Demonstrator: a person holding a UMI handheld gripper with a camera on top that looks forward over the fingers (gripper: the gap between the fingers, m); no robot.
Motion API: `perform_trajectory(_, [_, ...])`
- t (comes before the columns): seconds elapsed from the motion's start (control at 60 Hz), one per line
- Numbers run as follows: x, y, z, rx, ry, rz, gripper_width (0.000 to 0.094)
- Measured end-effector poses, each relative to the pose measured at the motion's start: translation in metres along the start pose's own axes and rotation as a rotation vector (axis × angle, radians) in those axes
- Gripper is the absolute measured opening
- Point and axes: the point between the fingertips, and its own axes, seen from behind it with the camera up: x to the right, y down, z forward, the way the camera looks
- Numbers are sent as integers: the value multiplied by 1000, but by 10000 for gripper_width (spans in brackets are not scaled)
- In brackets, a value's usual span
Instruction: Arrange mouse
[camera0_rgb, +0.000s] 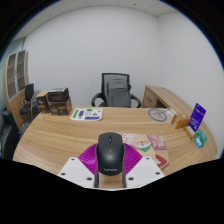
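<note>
A black Lenovo mouse (110, 155) sits between my two fingers, its sides against the magenta pads (90, 157). My gripper (110, 168) is shut on the mouse and holds it above the light wooden desk (60, 140). The mouse's nose points away from me toward the far side of the desk.
A black office chair (117, 90) stands behind the desk. A green-and-white booklet (85, 114) lies at the far middle. A purple box (198, 116) and colourful cards (152, 143) lie to the right. Black items (57, 99) and a shelf (14, 75) stand at the left.
</note>
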Motion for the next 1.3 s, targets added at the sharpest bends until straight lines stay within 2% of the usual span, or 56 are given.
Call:
perform_trajectory(0.133, [66,-23,31,8,65,22,307])
perform_trajectory(0.317, [127,4,89,-30,100,40,308])
perform_trajectory(0.667, [145,83,143,-153,83,74,307])
perform_trajectory(0.767, [146,88,145,-151,79,80,319])
perform_trajectory(0.817, [145,87,145,-150,78,69,358])
perform_trajectory(0.883, [145,86,145,-145,79,34,456])
perform_trajectory(0.917, [144,86,144,-142,79,29,580])
perform_trajectory(0.95, [143,82,140,-128,76,27,810])
perform_trajectory(0.967, [144,79,138,-116,76,27,881])
perform_trajectory(1.017, [147,72,126,-95,89,27,834])
perform_trajectory(1.083, [146,61,99,-75,87,35,879])
perform_trajectory(1.3, [136,34,-54,-53,77,61,865])
